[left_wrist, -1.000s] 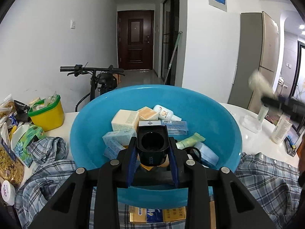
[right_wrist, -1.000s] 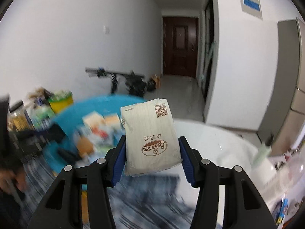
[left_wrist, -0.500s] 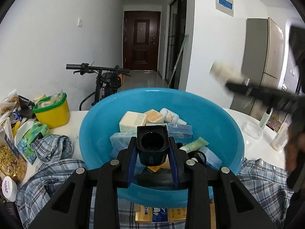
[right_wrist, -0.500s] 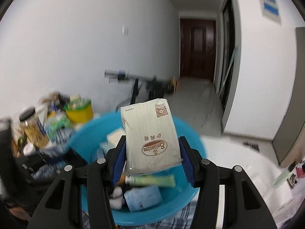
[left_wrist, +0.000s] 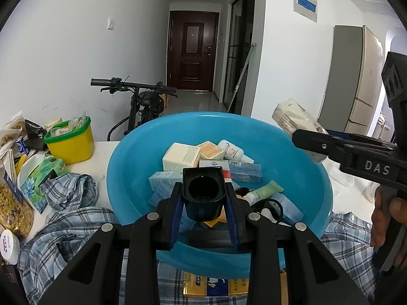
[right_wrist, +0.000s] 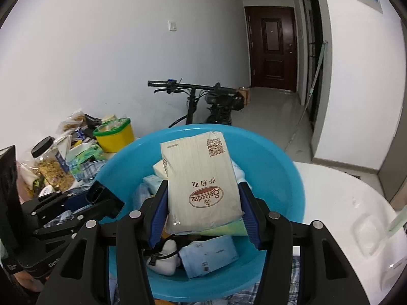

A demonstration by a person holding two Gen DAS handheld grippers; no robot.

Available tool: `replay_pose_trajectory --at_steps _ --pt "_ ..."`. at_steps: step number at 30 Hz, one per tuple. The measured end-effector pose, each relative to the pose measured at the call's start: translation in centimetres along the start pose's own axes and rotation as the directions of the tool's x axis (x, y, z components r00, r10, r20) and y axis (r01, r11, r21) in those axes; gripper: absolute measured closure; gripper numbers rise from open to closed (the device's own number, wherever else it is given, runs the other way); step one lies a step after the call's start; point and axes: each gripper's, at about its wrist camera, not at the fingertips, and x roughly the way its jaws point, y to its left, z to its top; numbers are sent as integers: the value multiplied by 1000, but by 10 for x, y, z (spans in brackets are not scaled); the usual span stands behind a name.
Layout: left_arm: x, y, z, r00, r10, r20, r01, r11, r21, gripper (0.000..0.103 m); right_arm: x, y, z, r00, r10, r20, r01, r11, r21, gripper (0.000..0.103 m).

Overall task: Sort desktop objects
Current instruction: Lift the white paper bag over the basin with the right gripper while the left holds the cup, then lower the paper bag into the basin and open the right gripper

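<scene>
A large blue basin (left_wrist: 132, 172) (right_wrist: 285, 172) stands on the table and holds several small boxes, tubes and packets. My left gripper (left_wrist: 204, 204) is shut on a small black square cup (left_wrist: 203, 190) and holds it over the basin's near rim. My right gripper (right_wrist: 204, 212) is shut on a cream tissue pack (right_wrist: 203, 178) and holds it above the basin's contents. The right gripper and its pack (left_wrist: 292, 119) show at the right of the left wrist view, over the basin's right rim. The left gripper with the cup (right_wrist: 104, 198) shows at the left of the right wrist view.
A plaid shirt (left_wrist: 66, 218) lies under and around the basin. A yellow tub (left_wrist: 71, 142) with a green rim, a green tissue box (left_wrist: 40, 175) and snack jars (right_wrist: 51, 167) crowd the left. A bicycle (right_wrist: 203, 104) stands behind the white table (right_wrist: 343, 203).
My right gripper has swung left with the tissue pack, from beside the basin to above its contents. My left gripper has held the black cup almost still over the near rim.
</scene>
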Motion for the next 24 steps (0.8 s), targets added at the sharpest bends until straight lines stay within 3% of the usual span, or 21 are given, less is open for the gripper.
replay_pose_trajectory --at_steps 4,24 --pt "-1 -3 0 1000 -2 2 2 1000 9 70 0 -4 0 999 48 -4 -47 998 30 52" --pt "-3 -6 0 1000 -8 9 8 1000 12 70 0 9 0 999 35 -21 -35 999 -6 51"
